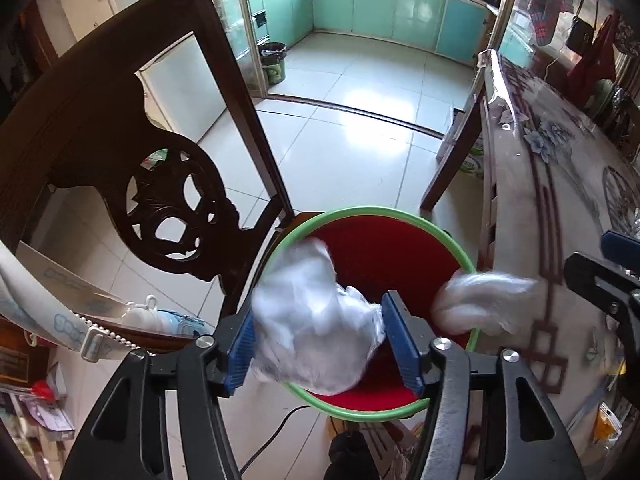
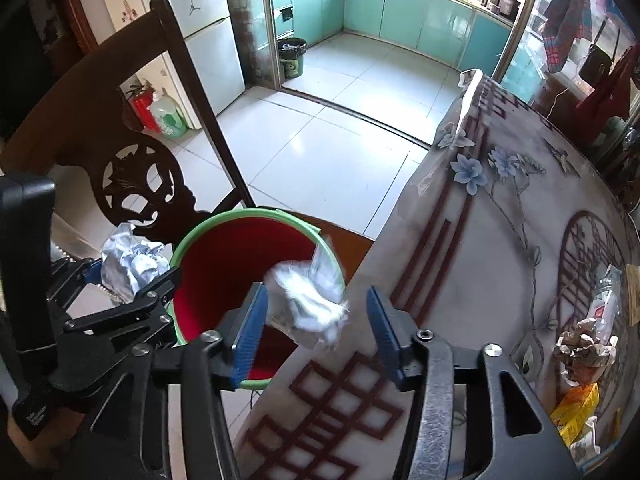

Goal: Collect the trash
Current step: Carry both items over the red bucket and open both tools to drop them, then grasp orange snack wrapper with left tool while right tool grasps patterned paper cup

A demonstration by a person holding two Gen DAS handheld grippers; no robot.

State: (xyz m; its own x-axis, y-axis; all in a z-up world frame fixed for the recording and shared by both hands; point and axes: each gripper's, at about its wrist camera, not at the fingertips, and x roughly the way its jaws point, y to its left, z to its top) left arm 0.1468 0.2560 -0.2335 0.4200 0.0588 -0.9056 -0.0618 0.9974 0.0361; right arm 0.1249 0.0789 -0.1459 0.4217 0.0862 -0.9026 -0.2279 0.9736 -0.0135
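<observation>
Red bin (image 1: 384, 256) below | both hand-held grippers tilted down, spread, wads unpinched

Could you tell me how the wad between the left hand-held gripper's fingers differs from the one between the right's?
The left wad is bigger and fills the span between the left hand-held gripper pads; the right wad is smaller, with a clear gap to the right hand-held gripper pads. The left looks sharper from the right wrist; the right is motion-blurred. Both are crumpled, whitish, and over the red bin.
</observation>
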